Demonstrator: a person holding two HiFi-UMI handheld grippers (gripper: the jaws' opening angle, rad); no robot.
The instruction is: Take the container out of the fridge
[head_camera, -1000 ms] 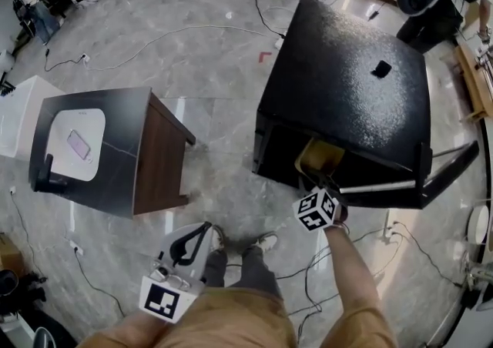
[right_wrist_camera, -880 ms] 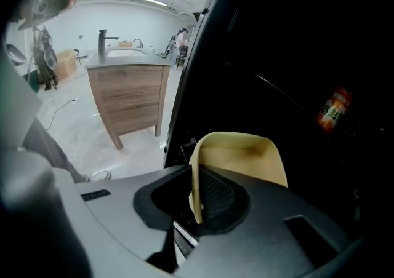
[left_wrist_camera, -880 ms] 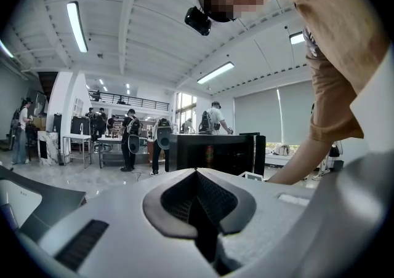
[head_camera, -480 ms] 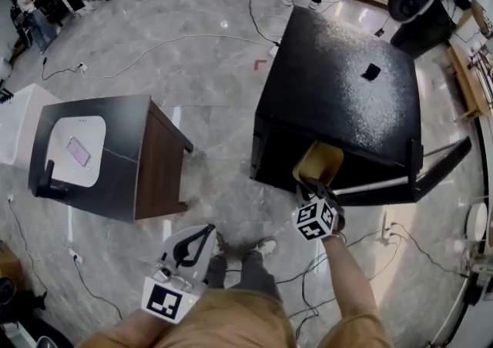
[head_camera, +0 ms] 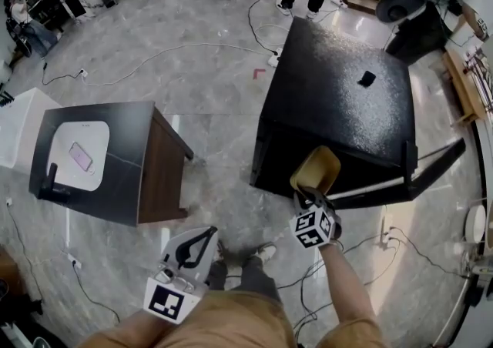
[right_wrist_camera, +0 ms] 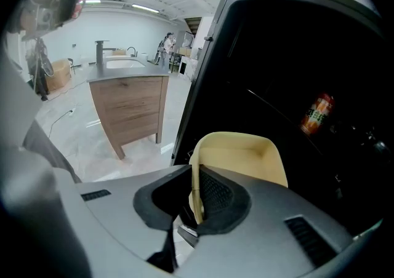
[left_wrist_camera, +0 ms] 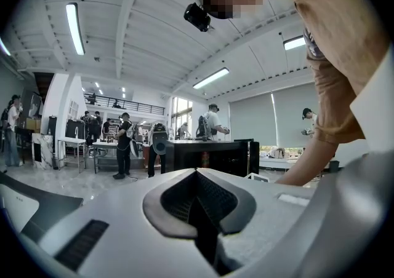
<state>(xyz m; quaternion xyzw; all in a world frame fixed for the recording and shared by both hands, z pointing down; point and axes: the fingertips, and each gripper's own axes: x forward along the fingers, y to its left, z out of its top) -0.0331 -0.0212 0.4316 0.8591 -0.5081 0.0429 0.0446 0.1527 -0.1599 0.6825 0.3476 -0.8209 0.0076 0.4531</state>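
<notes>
A pale yellow container [head_camera: 316, 168] hangs at the front opening of the black fridge [head_camera: 339, 100], mostly outside it. My right gripper [head_camera: 309, 195] is shut on its near rim. In the right gripper view the container [right_wrist_camera: 246, 155] stands edge-on, its thin wall pinched between the pads [right_wrist_camera: 212, 194] of my right gripper [right_wrist_camera: 194, 200]. The fridge door [head_camera: 435, 168] is swung open to the right. My left gripper [head_camera: 205, 232] is held low by the person's thigh, away from the fridge, jaws together on nothing; in its own view my left gripper [left_wrist_camera: 197, 209] points across the room.
An orange can [right_wrist_camera: 317, 112] stays inside the dark fridge. A wood-sided cabinet [head_camera: 115, 158] with a white basin stands to the left. Cables [head_camera: 192, 35] run over the floor, and people stand at the far side. A small black object [head_camera: 367, 78] lies on the fridge top.
My right gripper has drawn the yellow container back out of the fridge toward the person; more of it now shows in front of the opening. The left gripper has stayed where it was.
</notes>
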